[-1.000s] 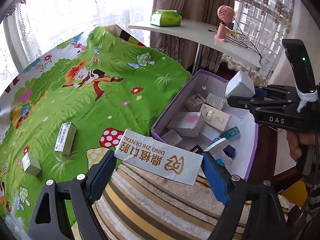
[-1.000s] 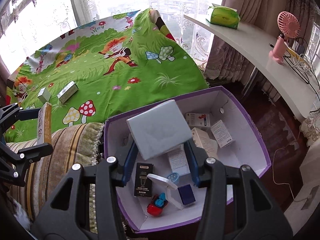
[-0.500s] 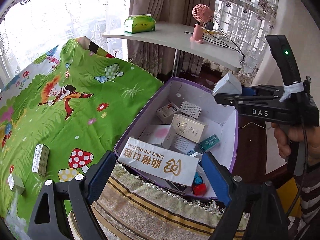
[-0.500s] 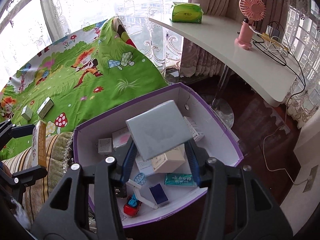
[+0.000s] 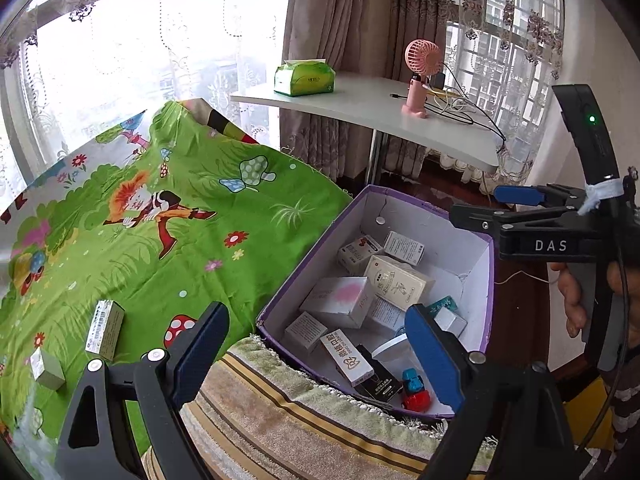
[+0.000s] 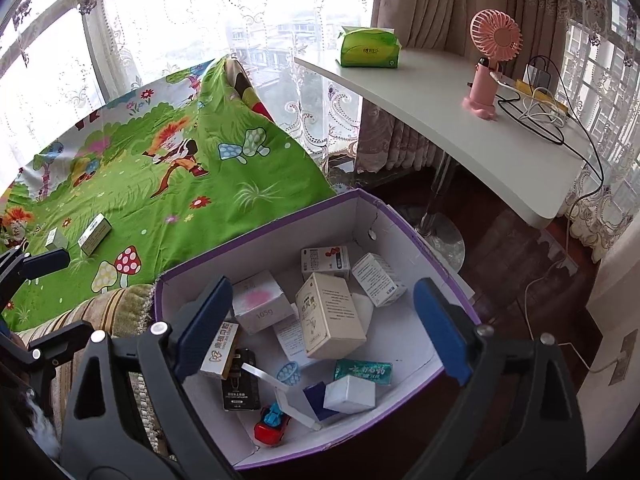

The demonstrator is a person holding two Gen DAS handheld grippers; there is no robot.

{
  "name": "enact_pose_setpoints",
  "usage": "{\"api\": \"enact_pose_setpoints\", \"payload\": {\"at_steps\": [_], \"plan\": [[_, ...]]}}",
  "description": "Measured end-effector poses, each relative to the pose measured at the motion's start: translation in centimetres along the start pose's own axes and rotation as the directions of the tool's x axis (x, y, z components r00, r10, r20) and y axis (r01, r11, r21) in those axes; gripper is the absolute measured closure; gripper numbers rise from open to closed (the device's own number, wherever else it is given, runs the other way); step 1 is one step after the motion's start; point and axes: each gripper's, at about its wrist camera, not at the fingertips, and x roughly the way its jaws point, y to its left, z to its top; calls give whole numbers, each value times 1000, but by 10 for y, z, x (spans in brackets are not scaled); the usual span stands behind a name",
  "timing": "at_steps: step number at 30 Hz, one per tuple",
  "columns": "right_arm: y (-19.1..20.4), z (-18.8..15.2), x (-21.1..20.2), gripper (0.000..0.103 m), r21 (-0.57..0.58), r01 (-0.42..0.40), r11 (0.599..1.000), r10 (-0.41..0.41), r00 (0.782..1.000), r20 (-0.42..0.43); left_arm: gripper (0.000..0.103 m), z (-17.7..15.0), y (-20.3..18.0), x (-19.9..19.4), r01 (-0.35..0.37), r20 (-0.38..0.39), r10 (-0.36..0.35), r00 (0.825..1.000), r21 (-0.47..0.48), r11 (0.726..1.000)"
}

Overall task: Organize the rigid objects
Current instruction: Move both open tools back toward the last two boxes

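Note:
A purple-rimmed cardboard box [image 5: 316,248] [image 6: 260,240] holds several small packages and a red toy car [image 6: 272,426]. My left gripper [image 5: 316,312] is open above its near end with nothing between the fingers. The white dental box [image 5: 347,354] [image 6: 219,350] lies inside, near the front wall. My right gripper [image 6: 324,286] [image 5: 496,204] hovers over the box, its jaws opening and nothing between them. A pale grey box [image 6: 350,394] rests on the contents below. Two small boxes [image 5: 105,330] [image 5: 48,370] lie on the green cartoon sheet [image 5: 120,260].
A striped cushion [image 5: 280,432] borders the box's near side. A white desk [image 6: 460,120] at the back right carries a green tissue pack [image 6: 368,50], a pink fan [image 6: 486,68] and cables. Dark wooden floor lies right of the box. A hand [image 5: 572,296] holds the right gripper.
The dental box left my left gripper and now lies in the purple box. The right jaws spread wide and the grey box dropped among the packages. Both cameras swung right.

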Motion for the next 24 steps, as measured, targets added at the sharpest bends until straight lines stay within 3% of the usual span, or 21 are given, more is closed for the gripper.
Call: {"api": "enact_pose_setpoints", "payload": {"at_steps": [3, 7, 13, 19, 24], "plan": [[10, 1, -4, 5, -25, 66, 997, -65, 997, 43, 12, -1, 8, -5, -19, 11, 18, 1000, 2, 1000], [26, 1, -3, 4, -94, 77, 993, -71, 995, 63, 12, -3, 22, -10, -62, 20, 63, 998, -19, 998], [49, 3, 2, 3, -121, 9, 993, -4, 999, 43, 12, -9, 55, -18, -135, 18, 137, 990, -76, 988], [74, 6, 8, 3, -133, -145, 981, 147, 989, 12, 13, -18, 99, -28, -185, 0, 188, 982, -171, 968], [97, 12, 17, 3, -158, -172, 972, 175, 985, 2, 14, -31, 138, -36, -243, -13, 248, 969, -256, 936]]}}
